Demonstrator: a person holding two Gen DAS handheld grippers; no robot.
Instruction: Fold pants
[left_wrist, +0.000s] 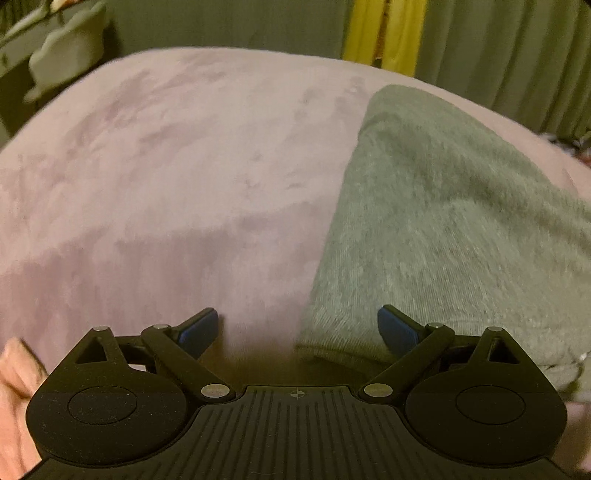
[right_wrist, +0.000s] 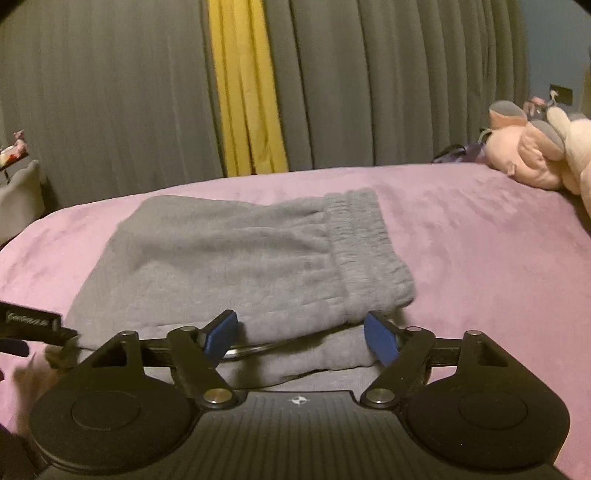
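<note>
Pants (right_wrist: 236, 258) lie folded into a compact stack on the bed (right_wrist: 480, 236), so folding looks nearly finished, my left gripper (left_wrist: 297, 328) and right gripper (right_wrist: 299, 334) both spread apart, holding nothing.

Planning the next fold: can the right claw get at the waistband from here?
Probably yes. The right claw is open, and the waistband lies just ahead on top of the pants, nothing in between.

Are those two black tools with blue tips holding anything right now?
No. The left tool and right tool are both open, hovering at the near edge of the folded grey sweatpants on the pink blanket, gripping nothing.
</note>
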